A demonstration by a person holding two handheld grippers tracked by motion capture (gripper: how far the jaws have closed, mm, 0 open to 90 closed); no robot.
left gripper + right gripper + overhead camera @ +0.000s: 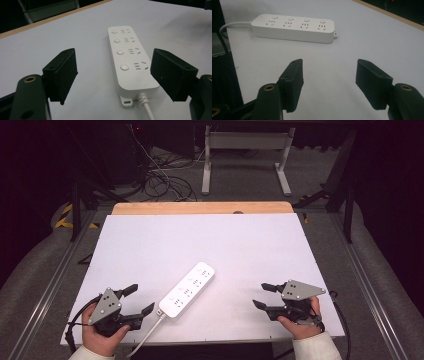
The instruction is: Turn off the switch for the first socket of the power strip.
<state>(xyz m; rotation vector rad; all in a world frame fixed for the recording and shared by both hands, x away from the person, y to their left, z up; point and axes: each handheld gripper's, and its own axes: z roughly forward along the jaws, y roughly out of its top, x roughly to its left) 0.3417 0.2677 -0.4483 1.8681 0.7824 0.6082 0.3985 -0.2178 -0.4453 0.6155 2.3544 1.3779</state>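
A white power strip is seen lying flat on the white table, slightly left of centre in the lower part of the high view and set on a slant. Four sockets, each with a round button, are carried in a row, and a white cable leaves its lower-left end. The left gripper and right gripper are held wide open and empty, one at each side of it
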